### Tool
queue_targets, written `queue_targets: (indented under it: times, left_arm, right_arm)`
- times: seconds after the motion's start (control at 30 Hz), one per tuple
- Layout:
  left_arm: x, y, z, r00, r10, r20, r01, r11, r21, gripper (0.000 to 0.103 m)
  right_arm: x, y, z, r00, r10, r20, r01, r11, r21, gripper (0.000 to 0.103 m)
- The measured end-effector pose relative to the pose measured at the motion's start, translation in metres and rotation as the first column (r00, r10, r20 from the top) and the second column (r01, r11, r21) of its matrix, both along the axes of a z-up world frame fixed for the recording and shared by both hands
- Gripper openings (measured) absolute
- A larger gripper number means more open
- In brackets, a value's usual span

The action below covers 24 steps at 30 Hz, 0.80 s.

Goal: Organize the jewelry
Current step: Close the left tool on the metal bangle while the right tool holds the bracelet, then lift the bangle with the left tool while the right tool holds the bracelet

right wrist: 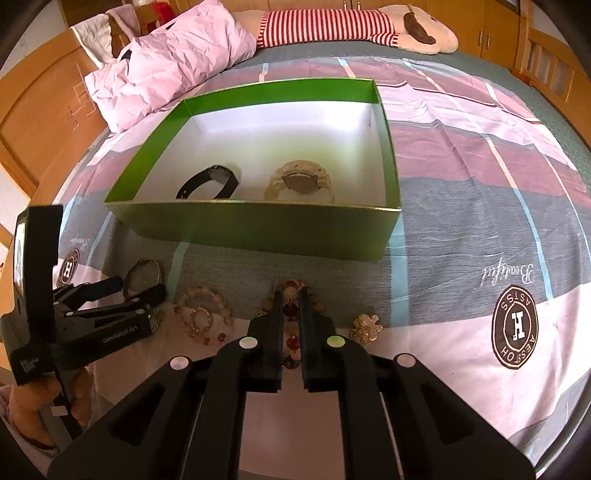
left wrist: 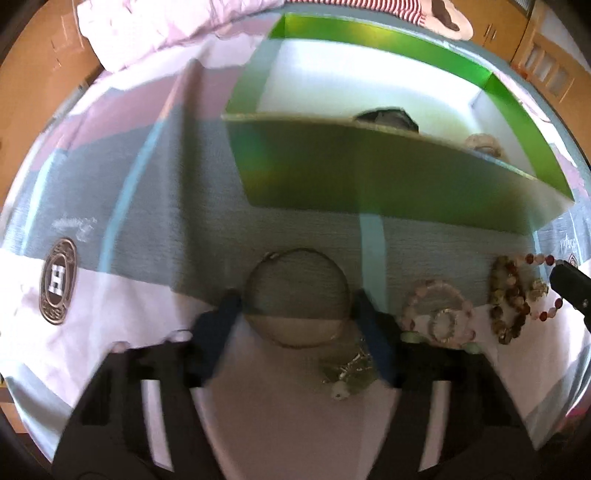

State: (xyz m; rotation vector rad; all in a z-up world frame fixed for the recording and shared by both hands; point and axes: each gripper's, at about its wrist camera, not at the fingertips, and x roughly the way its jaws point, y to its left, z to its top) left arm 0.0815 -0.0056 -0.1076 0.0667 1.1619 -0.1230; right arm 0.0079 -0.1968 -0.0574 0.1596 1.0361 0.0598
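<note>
The thin metal bangle (left wrist: 295, 299) lies flat on the bedspread (right wrist: 461, 236), near the front wall of the green box (right wrist: 258, 232) and at the left end of the row of jewelry. The left claw (left wrist: 295, 314) stands over it with its jaws partly apart, one finger on each side of the ring; whether the pads touch the metal cannot be told through the blur. A small charm cluster (left wrist: 347, 373) lies just near the bangle, beside the claw's right finger.

To the right of the bangle sits a pink bead bracelet (right wrist: 203, 314) with a smaller pale ring (left wrist: 443, 325) inside it. Further right lies a brown bead bracelet (left wrist: 508, 302), then a strand of red and pale beads (right wrist: 291, 325). The right claw (right wrist: 291, 295) is nearly closed, its two fingers astride that strand; a firm grip cannot be confirmed. A small gold ornament (right wrist: 365, 326) rests just right of it.

Inside the box, at its near side, are a black watch (right wrist: 210, 182) on the left and a pale translucent watch (right wrist: 299, 182) on the right, apart from each other.

At the far end of the bed lie a pink pillow (right wrist: 170, 62) and a striped plush toy (right wrist: 332, 27).
</note>
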Motion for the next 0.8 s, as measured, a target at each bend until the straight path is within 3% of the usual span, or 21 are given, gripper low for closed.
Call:
queue_targets:
  times: [0.07,0.23,0.47,0.63,0.7,0.8]
  left_arm:
    - [0.002,0.007,0.003,1.000,0.025,-0.004,-0.025,0.999,-0.048,0.062]
    - [0.000,0.016,0.013,0.998,0.052,0.019,-0.051,0.995,-0.083,0.062]
    - [-0.017,0.017,0.045,0.989,0.044,0.144,-0.027,0.992,-0.120,0.062]
    - [-0.019,0.012,0.048,0.988,0.028,0.153,-0.014,0.996,-0.093,0.062]
    - [-0.017,0.011,0.045,0.990,0.023,0.138,-0.010,0.995,-0.098,0.062]
    - [-0.018,0.013,0.043,0.991,0.017,0.133,-0.004,0.995,-0.097,0.062]
  right_arm:
    - [0.000,-0.003,0.002,1.000,-0.011,0.008,0.011,1.000,0.007,0.007]
    - [-0.002,-0.010,0.010,0.999,-0.030,0.045,0.028,0.998,0.057,0.007]
    - [-0.010,-0.002,0.031,0.990,-0.002,0.143,0.000,1.000,0.015,0.007]
    - [-0.001,0.001,0.012,0.999,0.011,0.051,-0.008,0.999,-0.046,0.008]
    - [0.004,-0.002,-0.001,1.000,-0.012,-0.009,0.012,0.999,-0.043,0.020]
    - [0.011,-0.005,-0.018,0.997,-0.032,-0.063,0.030,0.999,-0.037,0.028]
